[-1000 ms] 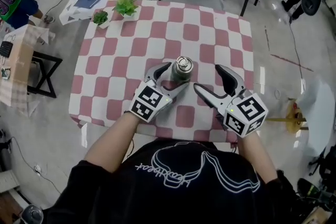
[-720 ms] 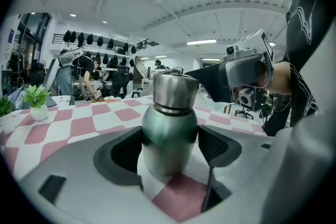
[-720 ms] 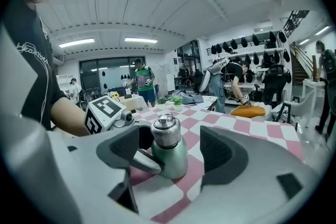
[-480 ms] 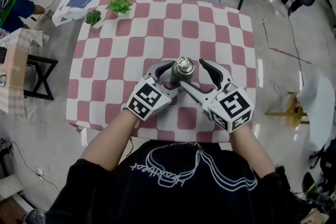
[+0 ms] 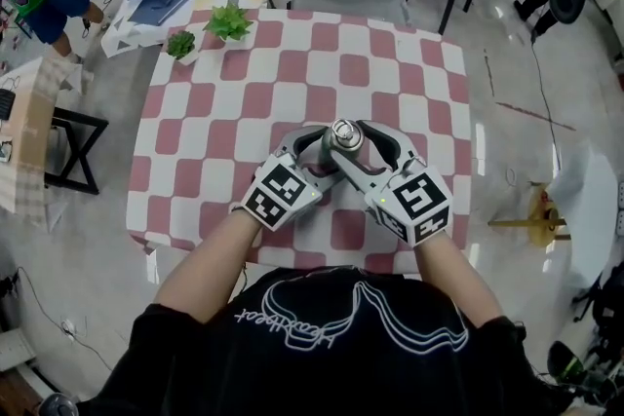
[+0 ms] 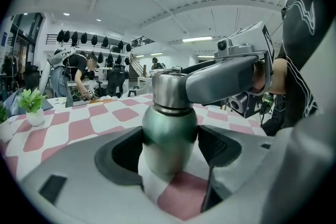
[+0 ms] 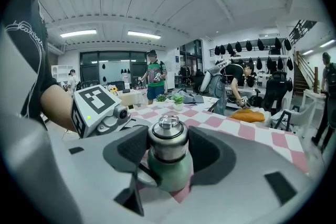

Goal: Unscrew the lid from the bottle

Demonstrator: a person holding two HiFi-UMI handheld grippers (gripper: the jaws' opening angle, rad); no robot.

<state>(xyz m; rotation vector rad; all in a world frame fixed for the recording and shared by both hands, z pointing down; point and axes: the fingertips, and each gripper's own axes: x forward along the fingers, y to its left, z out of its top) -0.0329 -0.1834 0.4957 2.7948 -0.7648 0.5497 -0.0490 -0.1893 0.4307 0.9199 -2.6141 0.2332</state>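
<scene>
Bottle (image 5: 343, 135) gripped from two sides at the centre of the checked table (image 5: 409, 73).
From above, little more than its steel lid (image 5: 343, 128) showed, ringed by both tools. The left gripper view alone showed the green body, pinched low between the left gripper's (image 6: 169, 144) jaws. The right gripper view showed the right gripper's (image 7: 168, 150) jaws, which had just been closing, with their pads against the lid's sides, and a small ring on its top.

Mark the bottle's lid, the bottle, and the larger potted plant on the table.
lid (image 7: 168, 144): right gripper view, on its steel side wall.
bottle (image 6: 169, 135): left gripper view, on its green body.
larger potted plant (image 5: 230, 19): head view, on its leaves.
</scene>
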